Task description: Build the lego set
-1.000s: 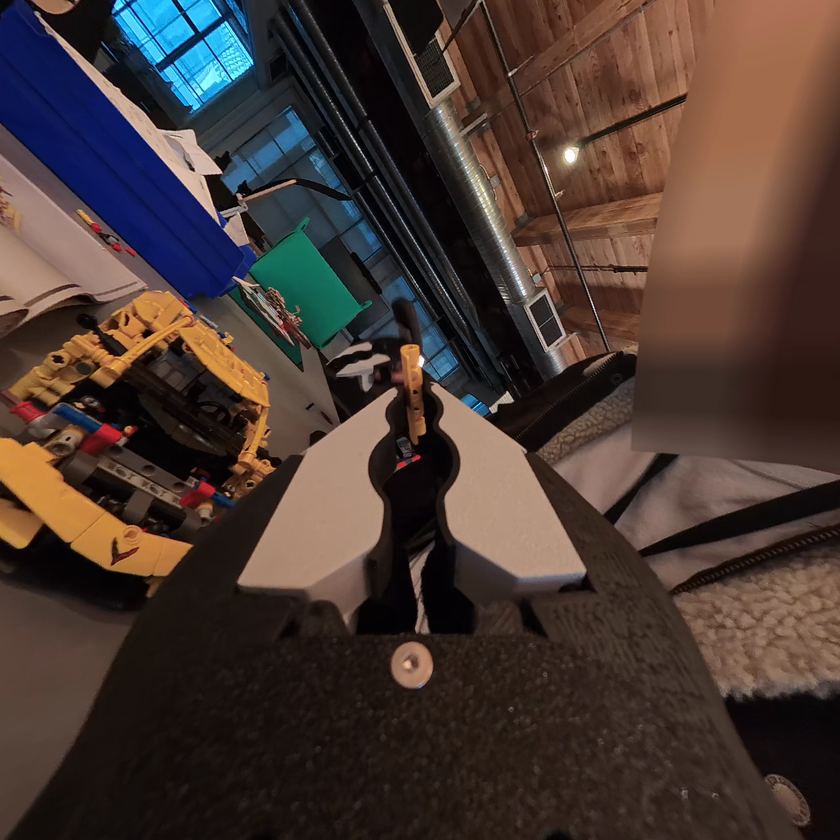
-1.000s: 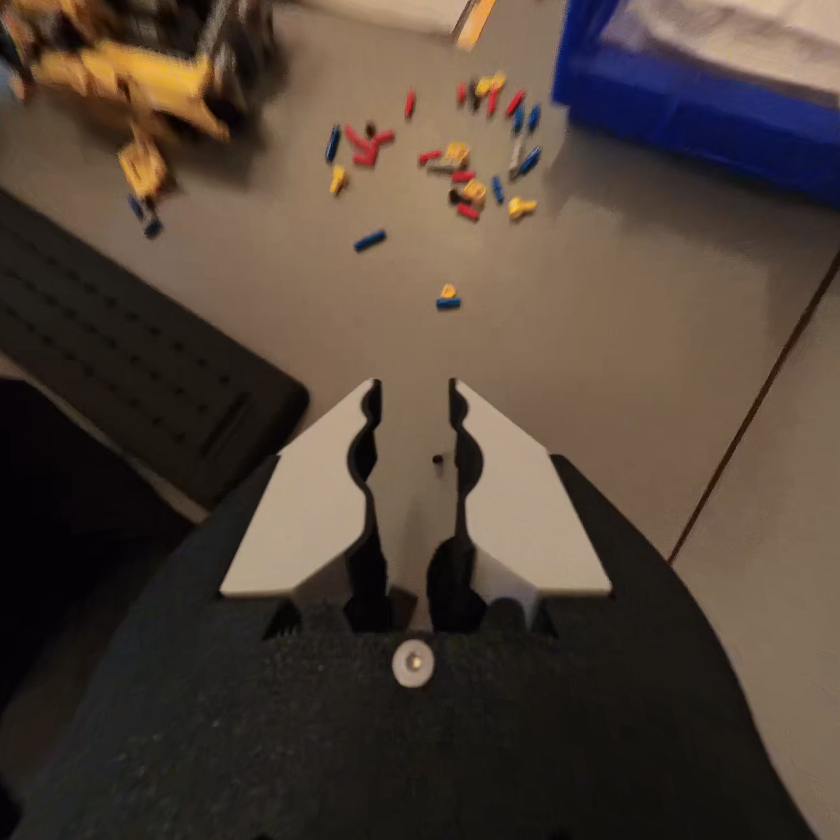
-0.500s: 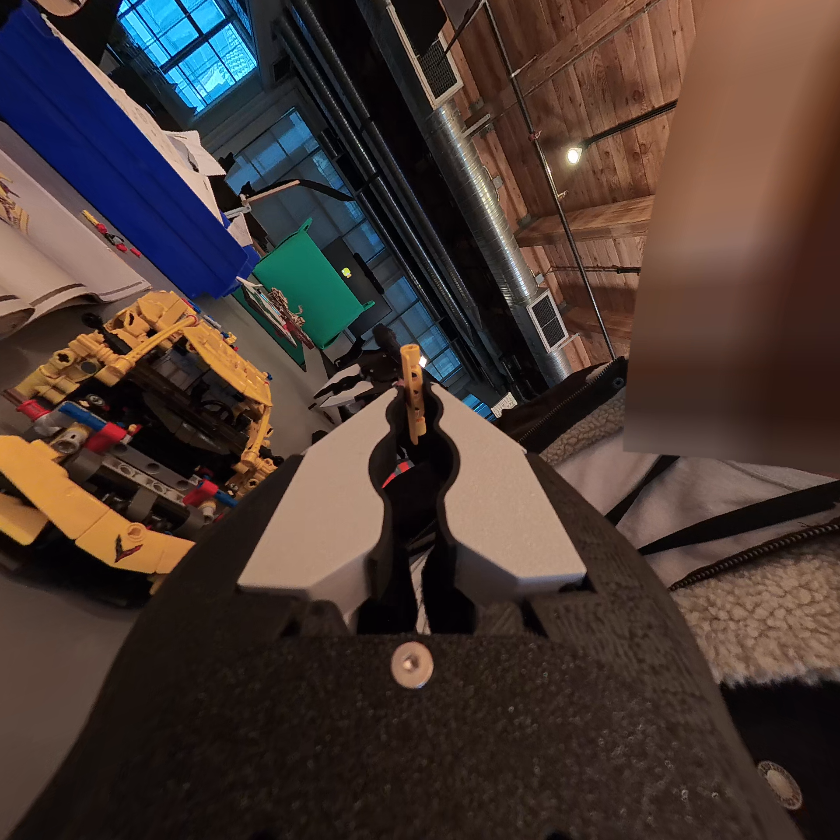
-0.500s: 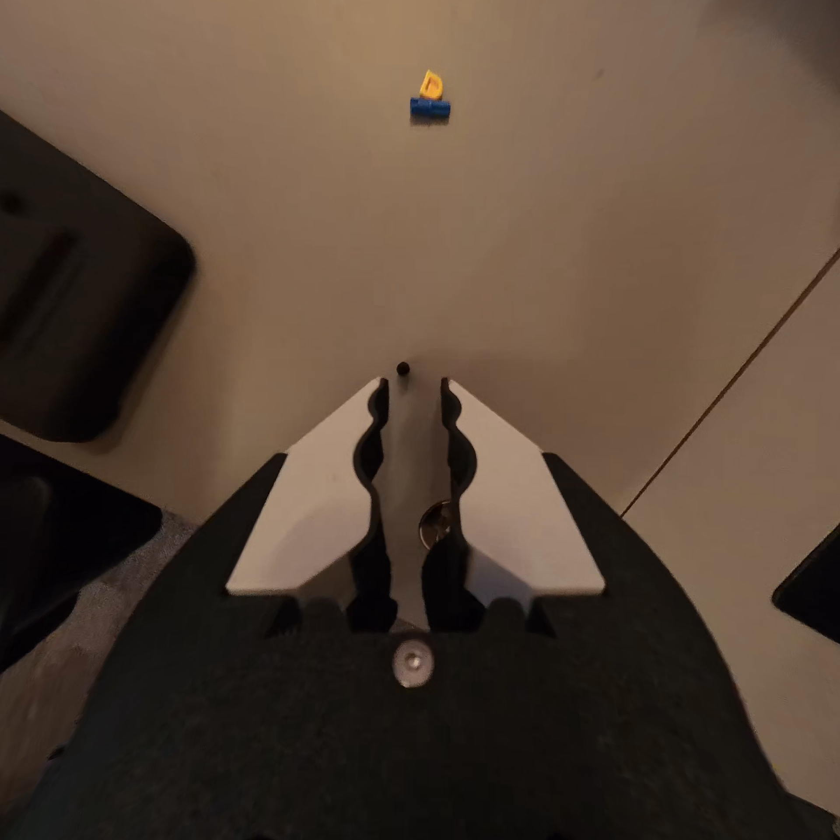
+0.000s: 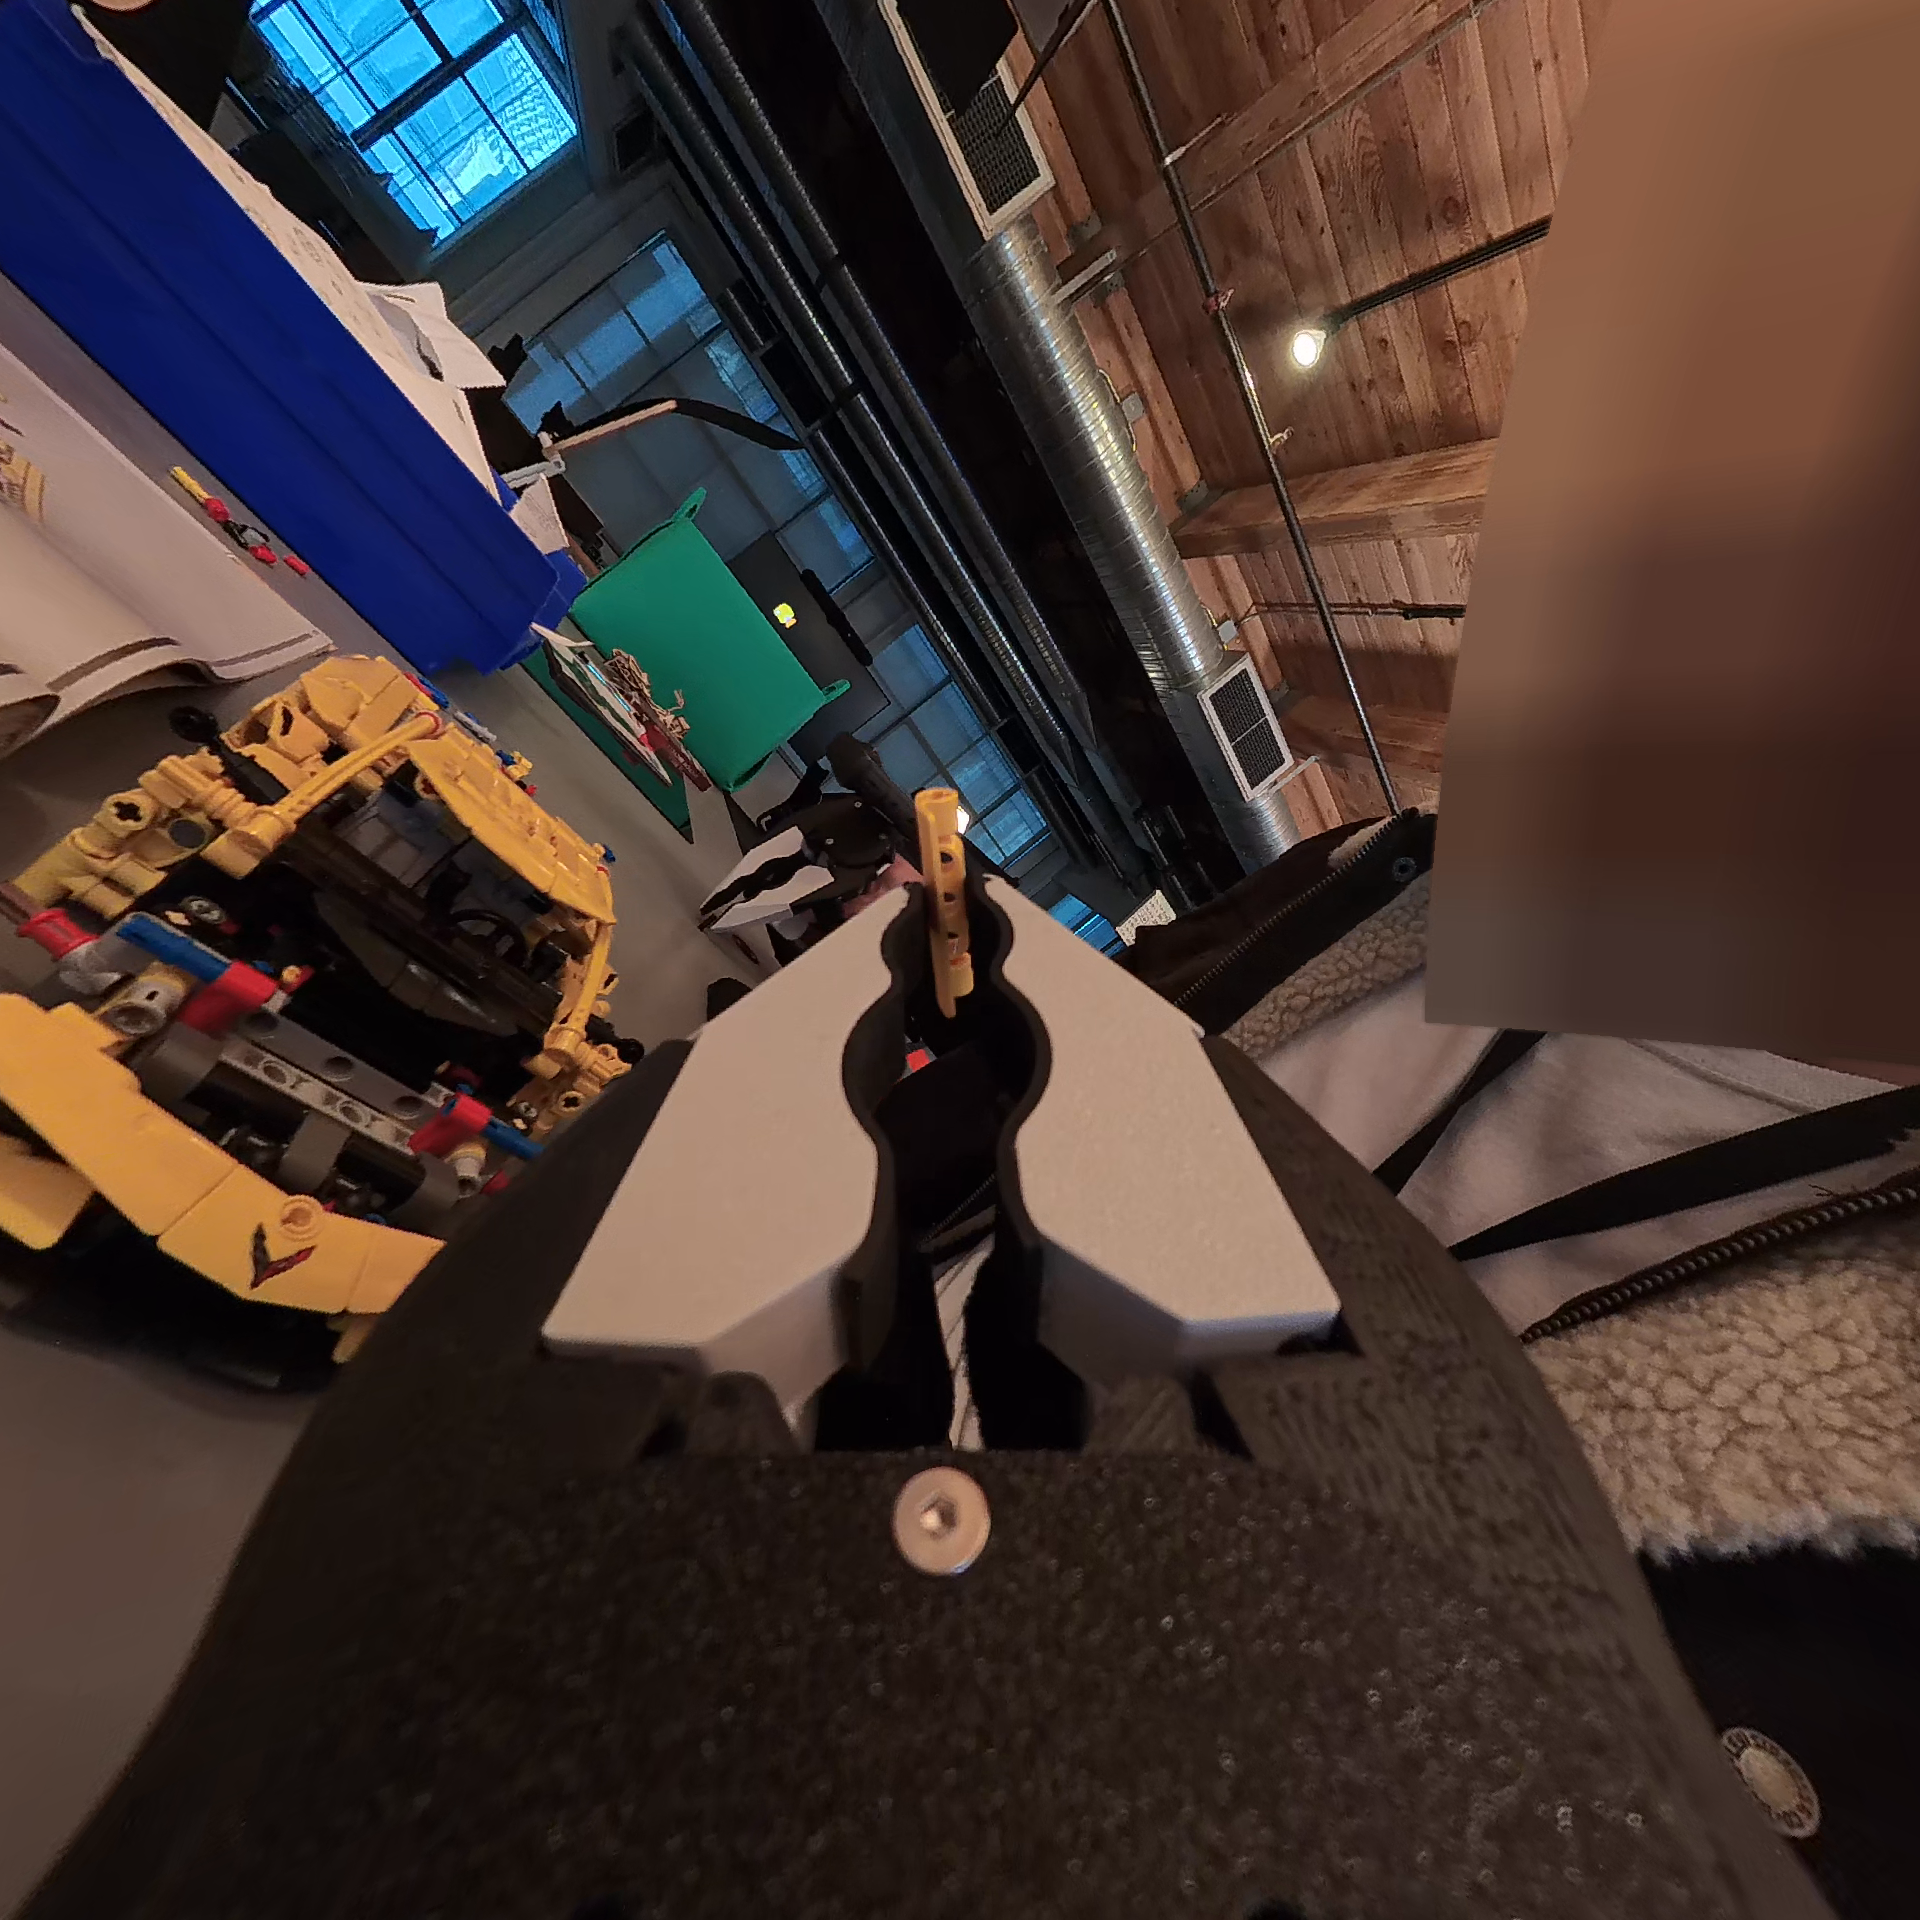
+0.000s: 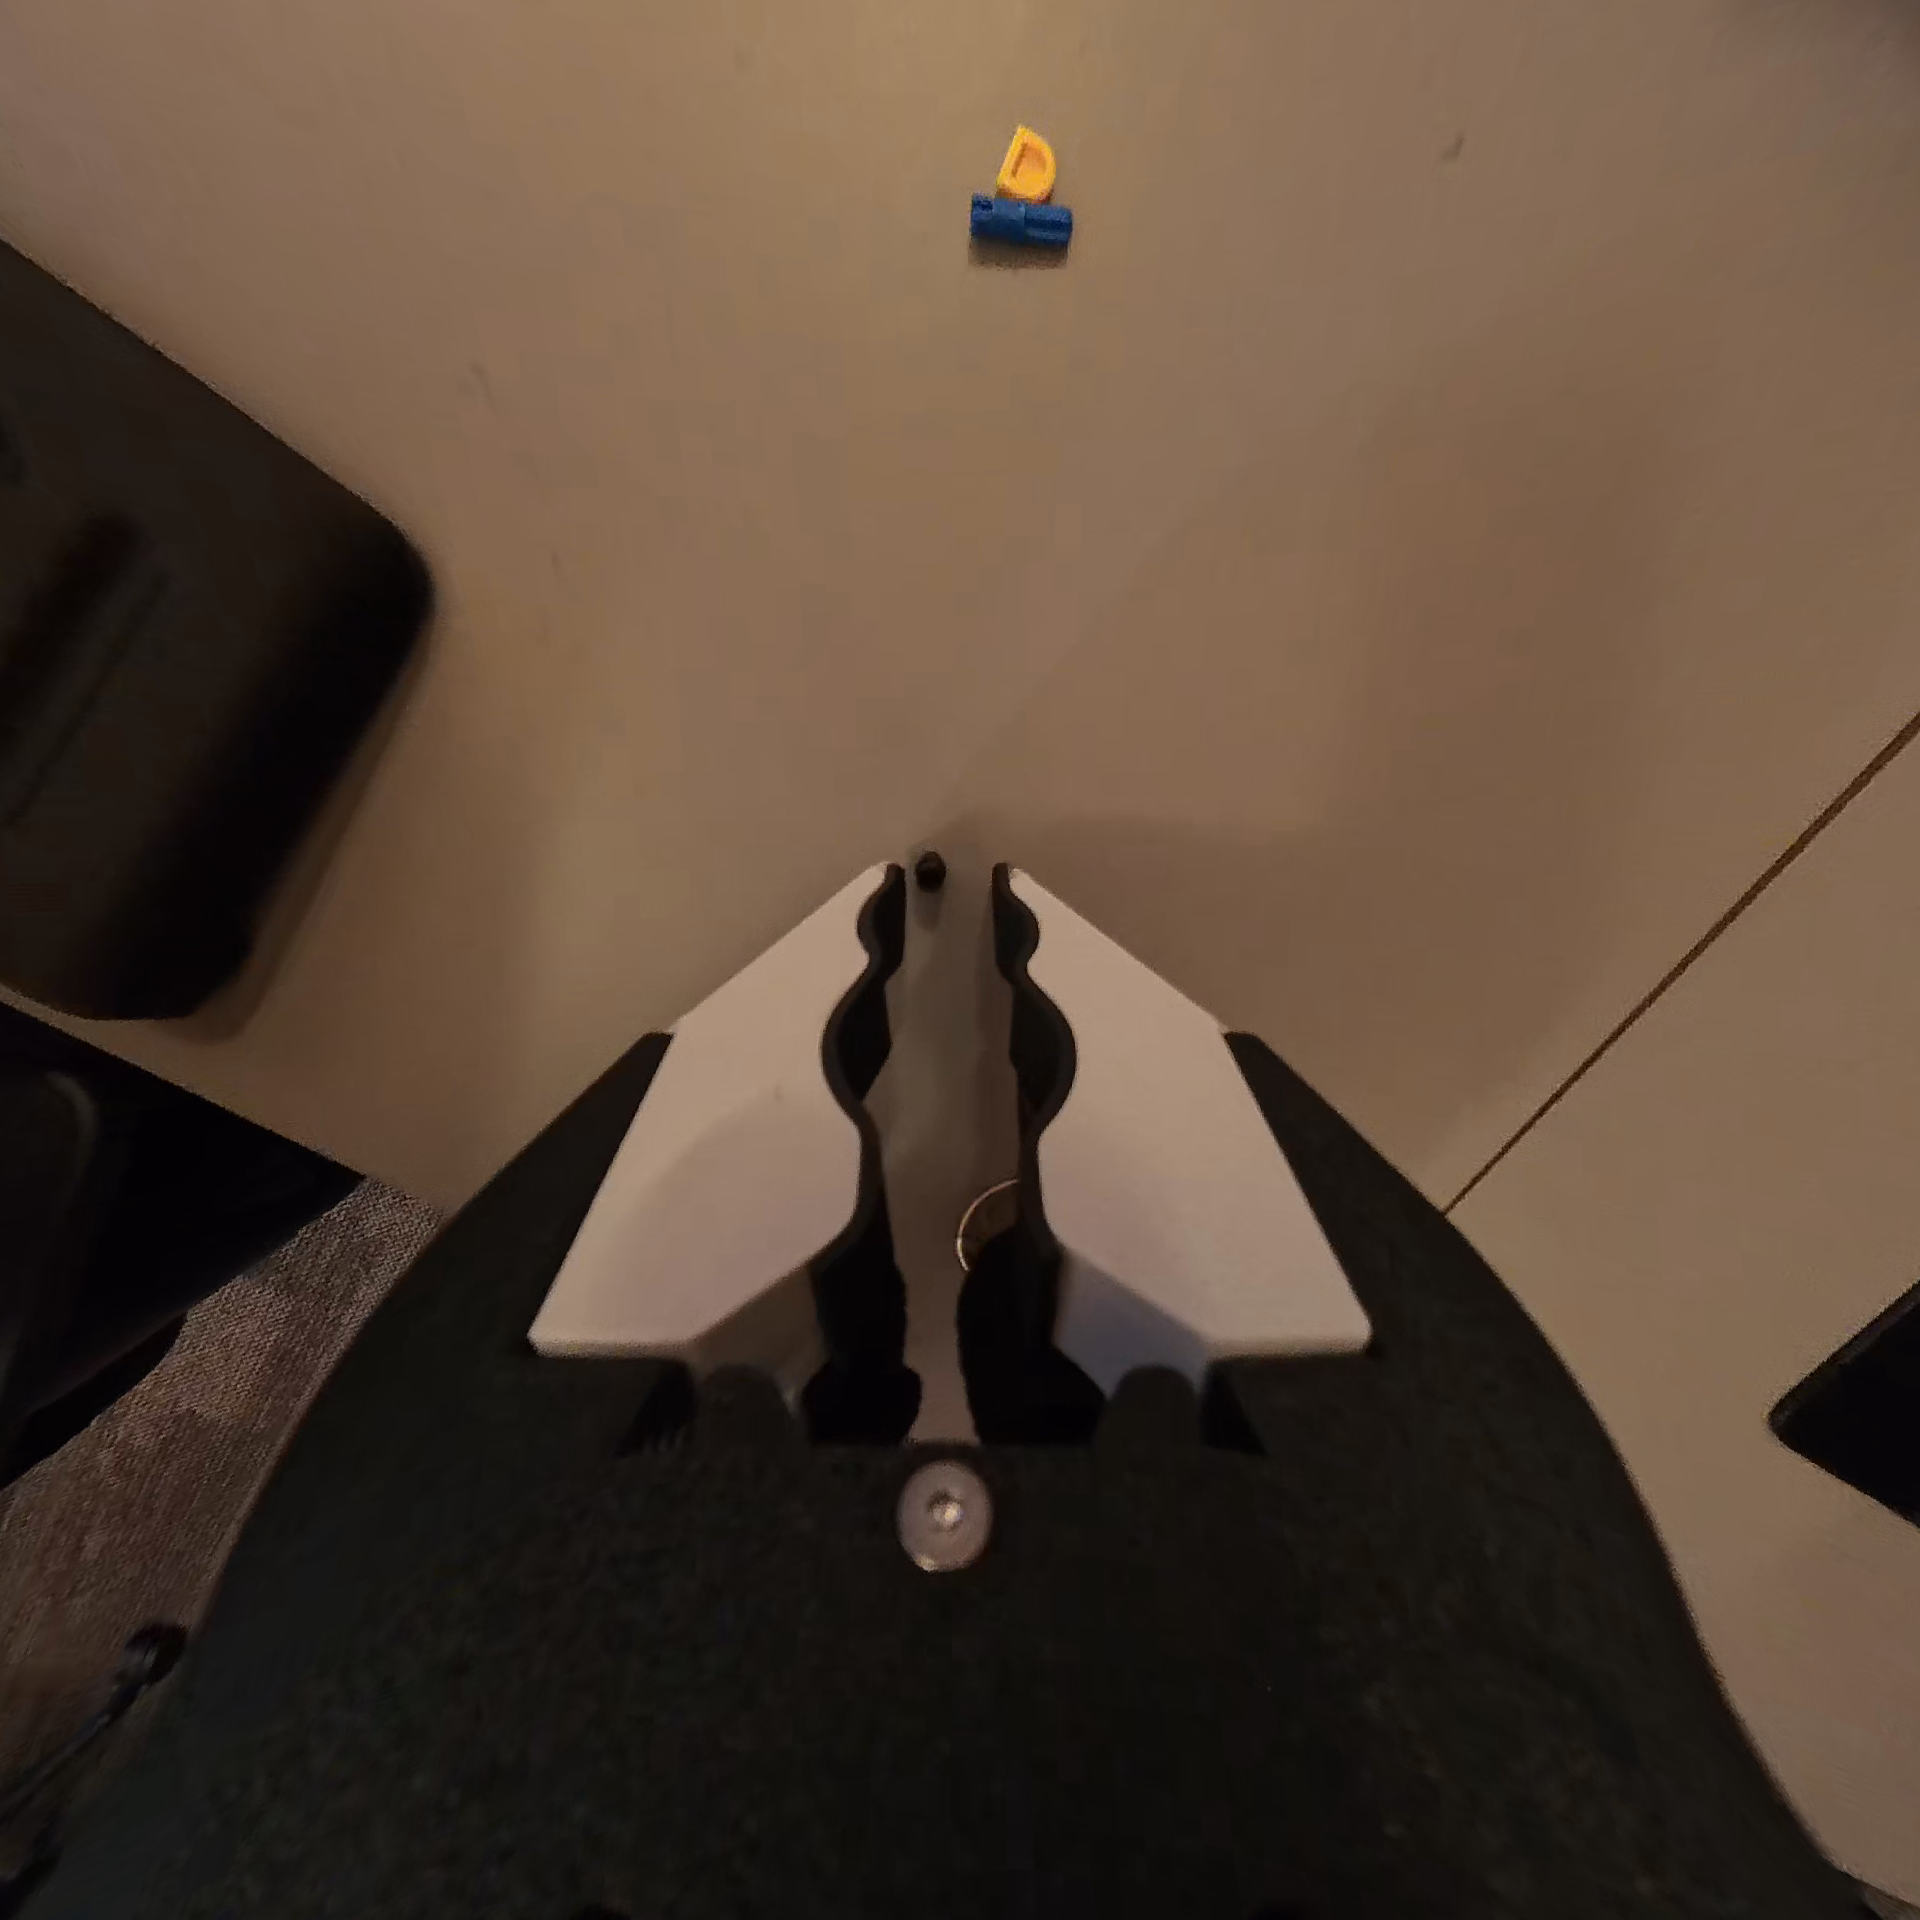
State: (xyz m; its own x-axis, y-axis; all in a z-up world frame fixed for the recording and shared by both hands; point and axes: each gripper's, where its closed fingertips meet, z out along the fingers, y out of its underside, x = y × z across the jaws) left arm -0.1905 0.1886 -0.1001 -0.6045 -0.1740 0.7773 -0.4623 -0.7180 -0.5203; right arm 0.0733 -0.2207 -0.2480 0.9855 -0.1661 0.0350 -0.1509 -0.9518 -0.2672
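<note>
Left gripper [image 5: 948, 899] fingers pinching a thin yellow lego beam [image 5: 940, 894]. Right gripper [image 6: 945, 878] fingers spread over a tiny black pin [image 6: 928, 869] on the bench [image 6: 1351, 468].

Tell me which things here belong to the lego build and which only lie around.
Belong to the build:
- yellow beam, gripped by the left gripper
- yellow car model
- small black pin at the open right gripper
- blue pin, yellow half-round piece

Only lying around:
- blue bin
- green bin
- black mat
</note>
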